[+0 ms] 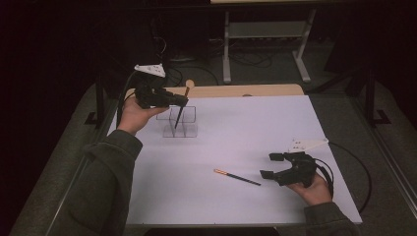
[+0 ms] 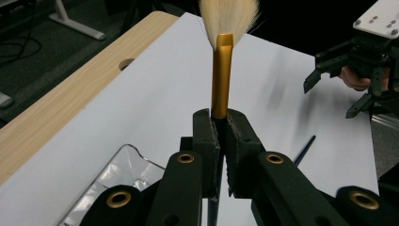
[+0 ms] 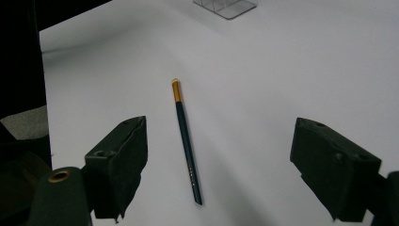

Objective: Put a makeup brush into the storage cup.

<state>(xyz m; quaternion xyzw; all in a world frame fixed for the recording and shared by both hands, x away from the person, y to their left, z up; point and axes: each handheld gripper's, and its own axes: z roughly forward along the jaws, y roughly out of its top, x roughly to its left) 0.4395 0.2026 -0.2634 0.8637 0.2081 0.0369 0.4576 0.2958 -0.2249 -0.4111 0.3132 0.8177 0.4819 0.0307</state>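
My left gripper (image 1: 183,100) is shut on a brush (image 1: 182,105) with a gold ferrule (image 2: 221,75) and pale bristles (image 2: 229,16), held upright with its dark handle reaching down into a clear plastic holder (image 1: 180,123) at the back left of the white table (image 1: 246,128). A second, thin brush (image 1: 237,177) with a dark handle and gold band lies flat on the table at front centre. My right gripper (image 1: 269,165) stands open just right of it; in the right gripper view that thin brush (image 3: 186,139) lies between the two spread jaws, untouched.
A strip of wooden tabletop (image 1: 236,91) with a round hole (image 2: 126,63) runs along the far edge of the white surface. A metal frame (image 1: 265,44) and cables lie on the floor beyond. The holder's rim (image 2: 120,176) sits under my left jaws.
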